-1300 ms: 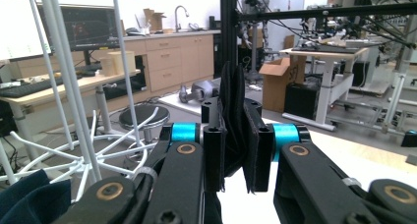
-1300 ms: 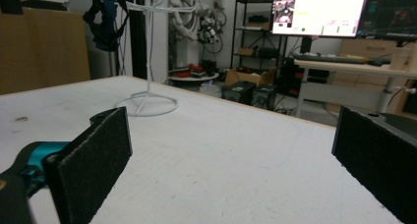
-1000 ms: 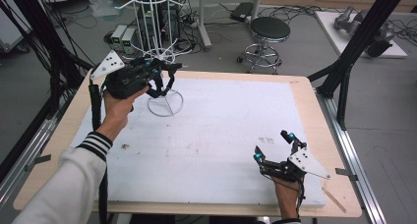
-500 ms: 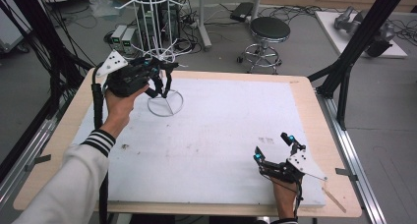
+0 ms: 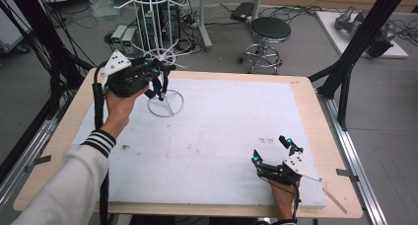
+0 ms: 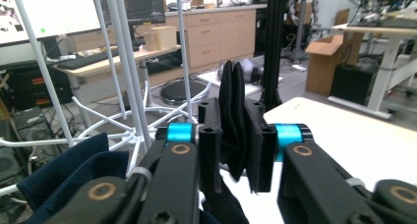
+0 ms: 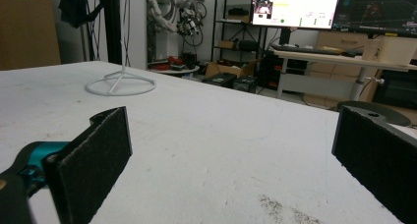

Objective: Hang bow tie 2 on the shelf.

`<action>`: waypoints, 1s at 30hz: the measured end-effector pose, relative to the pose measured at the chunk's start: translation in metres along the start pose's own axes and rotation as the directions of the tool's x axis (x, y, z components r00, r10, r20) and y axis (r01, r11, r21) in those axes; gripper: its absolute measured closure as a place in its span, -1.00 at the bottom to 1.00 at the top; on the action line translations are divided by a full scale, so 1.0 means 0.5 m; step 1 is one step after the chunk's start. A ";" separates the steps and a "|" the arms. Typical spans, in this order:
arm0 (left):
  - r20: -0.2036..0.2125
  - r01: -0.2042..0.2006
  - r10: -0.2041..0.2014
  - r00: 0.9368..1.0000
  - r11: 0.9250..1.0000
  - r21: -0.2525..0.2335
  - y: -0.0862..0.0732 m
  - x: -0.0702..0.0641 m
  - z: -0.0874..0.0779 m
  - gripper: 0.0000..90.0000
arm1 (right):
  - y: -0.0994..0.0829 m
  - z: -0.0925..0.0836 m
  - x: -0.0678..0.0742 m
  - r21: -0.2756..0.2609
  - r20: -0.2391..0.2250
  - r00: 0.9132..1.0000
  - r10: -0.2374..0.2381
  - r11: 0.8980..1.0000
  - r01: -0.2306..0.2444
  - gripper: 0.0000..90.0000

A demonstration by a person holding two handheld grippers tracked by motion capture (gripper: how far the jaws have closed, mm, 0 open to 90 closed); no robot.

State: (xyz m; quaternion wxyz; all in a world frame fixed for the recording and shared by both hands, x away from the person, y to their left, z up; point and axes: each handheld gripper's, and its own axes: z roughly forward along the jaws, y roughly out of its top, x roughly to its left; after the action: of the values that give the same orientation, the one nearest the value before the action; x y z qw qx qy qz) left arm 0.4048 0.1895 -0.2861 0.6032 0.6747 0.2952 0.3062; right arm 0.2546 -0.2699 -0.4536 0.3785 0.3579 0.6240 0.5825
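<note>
My left gripper (image 5: 161, 81) is at the far left of the table, up against the white wire rack (image 5: 156, 18). A folded black cloth (image 6: 231, 86) stands between its jaws, and both pads (image 6: 211, 135) touch it. The jaws have just been opening a little, with the cloth still between them. A dark blue cloth (image 6: 64, 170) hangs on a low rack arm beside the jaws. My right gripper (image 5: 271, 148) rests on the white mat (image 5: 222, 121) near the front right corner. It is open, with nothing between its pads (image 7: 96, 160).
The rack's round wire base (image 5: 166, 105) stands on the mat's far left, and shows far off as a ring (image 7: 120, 84). A black stool (image 5: 270, 30) and cables lie on the floor beyond the table. Black frame posts (image 5: 352, 52) rise at the right.
</note>
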 end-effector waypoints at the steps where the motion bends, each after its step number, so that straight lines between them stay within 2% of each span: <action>1: -0.007 0.002 -0.002 1.000 1.000 -0.003 0.000 -0.001 0.001 0.53 | 0.000 0.000 0.000 -0.002 -0.001 1.000 -0.005 1.000 0.005 -0.98; 5: -0.027 0.009 -0.009 1.000 1.000 0.000 0.002 0.000 -0.002 0.13 | 0.000 0.000 0.000 -0.004 -0.001 1.000 -0.006 1.000 0.006 -0.98; 8: -0.009 0.019 -0.020 1.000 1.000 -0.019 0.004 0.003 -0.010 -0.20 | 0.000 -0.001 0.000 -0.005 -0.001 1.000 -0.004 1.000 0.004 -0.98; 10: 0.001 0.006 -0.006 1.000 0.999 -0.040 0.007 0.002 -0.017 -0.39 | -0.001 -0.001 0.001 -0.006 -0.001 1.000 0.000 1.000 0.000 -0.98; 14: 0.004 -0.044 0.044 0.999 0.996 -0.078 0.008 -0.002 -0.038 -0.48 | -0.001 -0.001 0.001 -0.006 0.000 1.000 -0.004 1.000 0.004 -0.98; 17: 0.023 -0.045 0.047 0.999 0.994 -0.100 0.003 -0.003 -0.057 -0.54 | -0.001 -0.001 0.002 -0.008 -0.002 1.000 -0.020 1.000 0.020 -0.98; 20: 0.024 -0.051 0.054 0.998 0.992 -0.113 -0.009 -0.006 -0.084 -0.62 | -0.001 -0.002 0.005 -0.009 0.000 0.999 -0.035 0.999 0.035 -0.98; 25: 0.027 -0.081 0.085 0.996 0.988 -0.130 -0.046 -0.012 -0.137 -0.64 | -0.001 -0.001 0.005 -0.003 -0.001 1.000 -0.031 1.000 0.031 -0.98; 30: 0.030 -0.084 0.089 0.996 0.987 -0.139 -0.104 -0.024 -0.188 -0.64 | -0.001 -0.001 0.005 -0.003 0.002 1.000 -0.030 1.000 0.030 -0.98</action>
State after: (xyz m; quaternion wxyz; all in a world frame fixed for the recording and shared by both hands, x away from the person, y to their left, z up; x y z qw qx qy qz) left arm 0.3235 0.2448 -0.3307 0.6395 0.6493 0.2329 0.3394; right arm 0.2530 -0.2678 -0.4541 0.3882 0.3484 0.6280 0.5775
